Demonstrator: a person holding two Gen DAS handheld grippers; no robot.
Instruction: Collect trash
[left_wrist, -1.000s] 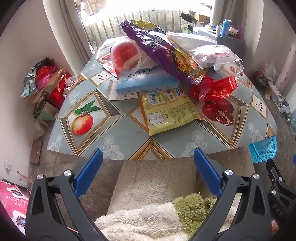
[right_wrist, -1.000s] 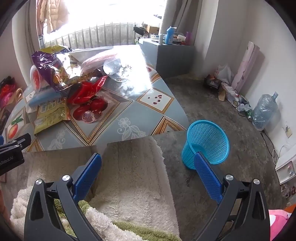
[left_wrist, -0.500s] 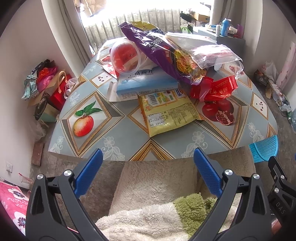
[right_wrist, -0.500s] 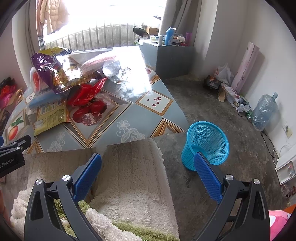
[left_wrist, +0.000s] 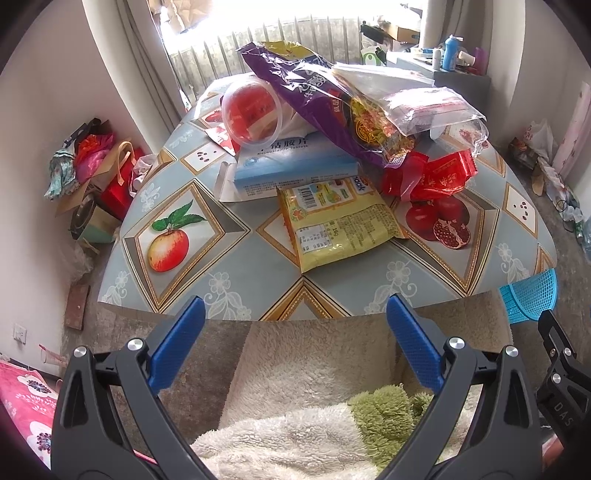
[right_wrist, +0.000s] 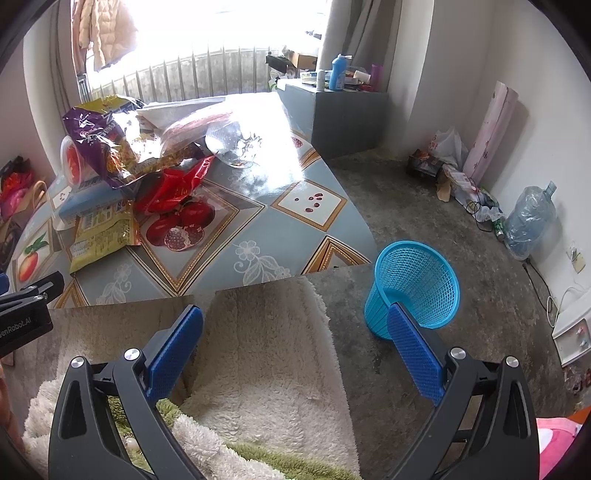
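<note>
A heap of wrappers lies on the fruit-print table (left_wrist: 236, 254): a yellow snack packet (left_wrist: 340, 225) nearest the front edge, a purple bag (left_wrist: 325, 103), red foil wrappers (left_wrist: 436, 177), a blue-white box (left_wrist: 295, 166), a clear tub (left_wrist: 253, 109) and a clear plastic bag (left_wrist: 428, 107). My left gripper (left_wrist: 295, 314) hovers open short of the table's front edge, empty. My right gripper (right_wrist: 295, 321) is open and empty, with the blue mesh bin (right_wrist: 413, 284) on the floor by its right finger. The same heap shows at left in the right wrist view, around the purple bag (right_wrist: 107, 144).
A fluffy white and green garment (left_wrist: 306, 424) fills the foreground below both grippers. Bags and a tin (left_wrist: 92, 177) stand on the floor left of the table. A grey cabinet (right_wrist: 347, 114) with bottles, floor clutter and a water jug (right_wrist: 528, 218) lie right.
Both views have shifted slightly: the table and wrappers sit a little lower and nearer in frame. Both grippers stay open and empty.
</note>
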